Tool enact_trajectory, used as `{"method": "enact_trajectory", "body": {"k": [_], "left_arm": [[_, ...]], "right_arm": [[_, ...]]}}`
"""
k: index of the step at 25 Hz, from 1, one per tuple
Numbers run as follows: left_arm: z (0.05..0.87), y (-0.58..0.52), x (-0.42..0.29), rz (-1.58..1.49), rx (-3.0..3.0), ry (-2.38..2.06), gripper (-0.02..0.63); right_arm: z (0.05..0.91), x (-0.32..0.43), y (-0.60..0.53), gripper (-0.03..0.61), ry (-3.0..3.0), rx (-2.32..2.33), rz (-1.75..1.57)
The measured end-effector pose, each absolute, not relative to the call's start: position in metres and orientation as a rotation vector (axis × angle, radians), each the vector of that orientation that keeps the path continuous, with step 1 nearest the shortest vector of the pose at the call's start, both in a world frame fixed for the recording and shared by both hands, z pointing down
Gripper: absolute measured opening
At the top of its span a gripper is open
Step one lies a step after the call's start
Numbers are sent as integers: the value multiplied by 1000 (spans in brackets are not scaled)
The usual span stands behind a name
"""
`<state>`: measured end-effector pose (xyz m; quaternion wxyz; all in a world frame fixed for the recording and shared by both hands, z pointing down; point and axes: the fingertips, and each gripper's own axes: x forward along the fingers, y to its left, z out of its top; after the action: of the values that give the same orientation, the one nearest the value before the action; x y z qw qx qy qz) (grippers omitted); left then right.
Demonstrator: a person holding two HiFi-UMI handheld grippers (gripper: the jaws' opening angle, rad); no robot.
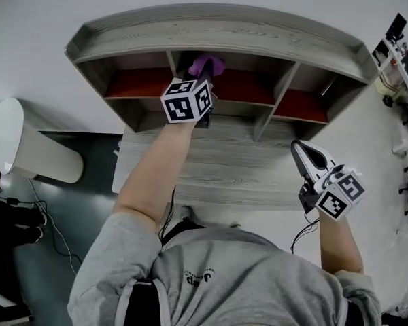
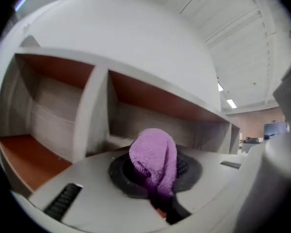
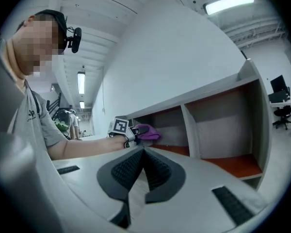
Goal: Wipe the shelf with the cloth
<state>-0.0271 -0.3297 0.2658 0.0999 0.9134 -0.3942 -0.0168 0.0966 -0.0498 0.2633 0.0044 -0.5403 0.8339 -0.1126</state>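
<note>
Standing at the left edge of the head view: white rounded object (image 1: pixel 27 145), beside a dark floor with cables

Left claw (image 2: pixel 155 183): upper middle of the head view, arm stretched forward, pinching the lower end of the purple cloth (image 2: pixel 154 154), whose bunched top rises above the jaws

Purple cloth: at the mouth of the middle compartment, near its left divider; contact with the surface cannot be told

Shelf (image 1: pixel 224 29): grey wood, red compartment floors, standing at the back of the grey wood worktop (image 1: pixel 224 175)

Right claw (image 3: pixel 143 152): lower right of the head view, near the worktop's front edge, well apart from the shelf; jaws pressed together at the tips, nothing between them
</note>
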Motion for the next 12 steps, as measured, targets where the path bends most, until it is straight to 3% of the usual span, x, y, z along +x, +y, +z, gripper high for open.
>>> {"method": "enact_trajectory", "body": {"k": [12], "left_arm": [[222,-353,-53,-367,2634,-1550,81]], "right_arm": [[271,45,-126,21,2710,-1524,-446]]}}
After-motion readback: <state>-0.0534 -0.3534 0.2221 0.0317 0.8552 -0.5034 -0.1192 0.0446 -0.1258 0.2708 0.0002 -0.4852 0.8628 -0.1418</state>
